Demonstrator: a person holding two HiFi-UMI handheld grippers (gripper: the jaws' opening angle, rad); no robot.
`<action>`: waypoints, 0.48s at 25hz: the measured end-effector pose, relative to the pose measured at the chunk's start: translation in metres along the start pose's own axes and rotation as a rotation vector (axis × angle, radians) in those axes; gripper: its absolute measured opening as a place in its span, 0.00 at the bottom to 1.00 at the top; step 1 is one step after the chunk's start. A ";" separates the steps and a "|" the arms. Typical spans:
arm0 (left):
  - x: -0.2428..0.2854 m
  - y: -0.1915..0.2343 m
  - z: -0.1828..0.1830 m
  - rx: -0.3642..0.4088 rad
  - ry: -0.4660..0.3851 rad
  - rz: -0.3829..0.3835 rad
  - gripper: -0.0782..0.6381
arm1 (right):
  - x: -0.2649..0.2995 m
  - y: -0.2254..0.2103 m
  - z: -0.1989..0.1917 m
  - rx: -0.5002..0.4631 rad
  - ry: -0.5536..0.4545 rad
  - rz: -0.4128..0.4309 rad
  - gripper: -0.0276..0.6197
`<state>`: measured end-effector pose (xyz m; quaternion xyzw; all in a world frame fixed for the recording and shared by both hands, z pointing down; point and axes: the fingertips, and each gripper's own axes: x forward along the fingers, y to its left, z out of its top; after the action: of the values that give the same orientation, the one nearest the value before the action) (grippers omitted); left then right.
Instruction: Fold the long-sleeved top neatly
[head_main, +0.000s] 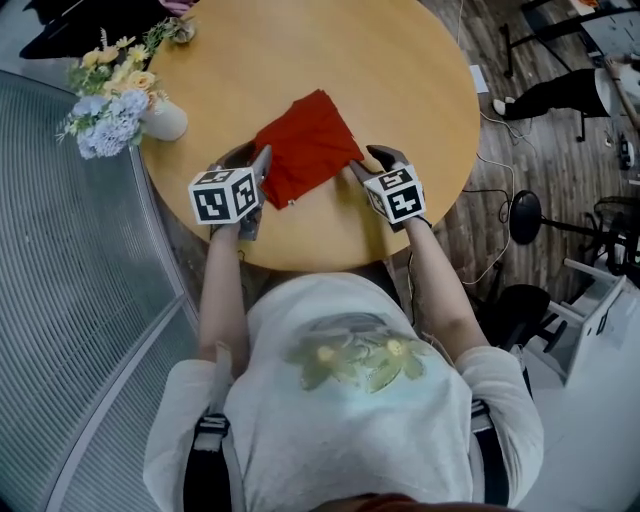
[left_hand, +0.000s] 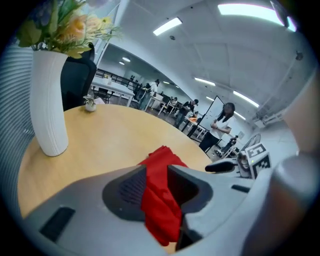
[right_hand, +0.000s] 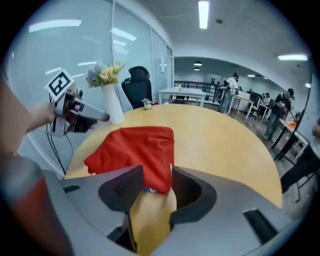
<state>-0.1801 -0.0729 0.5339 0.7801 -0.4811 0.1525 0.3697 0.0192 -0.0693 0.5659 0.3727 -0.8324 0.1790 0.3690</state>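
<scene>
Setting: open-plan office with a round wooden tabletop (head_main: 400, 90); the person stands at its near edge.
Left gripper (left_hand: 156, 170): at the near-left edge of the cloth, pointing forward and down. The jaws stand apart and unclenched. A ridge of red fabric rises in the gap against one pad, with dark space before the other.
Right gripper (right_hand: 156, 171): at the right-hand corner of the cloth, pointing forward and down. The jaws are released and wider apart than the left pair. Only the tip of a corner with a small label lies between them, and bare wood shows in the rest of the gap.
Red top (head_main: 305, 145): already folded into a compact packet, flat on the near half of the tabletop. It sits cornerwise, one corner pointing away from the person. It is about as broad as long, so no clear long axis can be read.
Key relation: the packet lies straight ahead of both pairs of jaws and between the two grippers. Each gripper is at its own side of it and neither hand is markedly nearer, so either could likely close on its own edge.
Vase (head_main: 165, 118): white, holding flowers (head_main: 105, 110); at the far left rim, well apart from the cloth.
Background: a black office chair (right_hand: 140, 85) beyond the tabletop, with desks farther off.
</scene>
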 end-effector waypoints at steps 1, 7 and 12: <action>0.003 -0.006 -0.003 0.013 0.009 -0.007 0.26 | 0.003 0.006 0.010 0.034 -0.031 0.027 0.34; 0.035 -0.001 -0.057 0.152 0.180 0.065 0.26 | 0.048 0.026 -0.014 0.035 0.120 0.072 0.34; 0.048 0.006 -0.067 0.250 0.191 0.103 0.26 | 0.066 0.026 -0.030 -0.006 0.172 0.030 0.34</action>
<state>-0.1537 -0.0566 0.6109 0.7763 -0.4605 0.3035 0.3054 -0.0160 -0.0672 0.6341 0.3423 -0.8038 0.2132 0.4374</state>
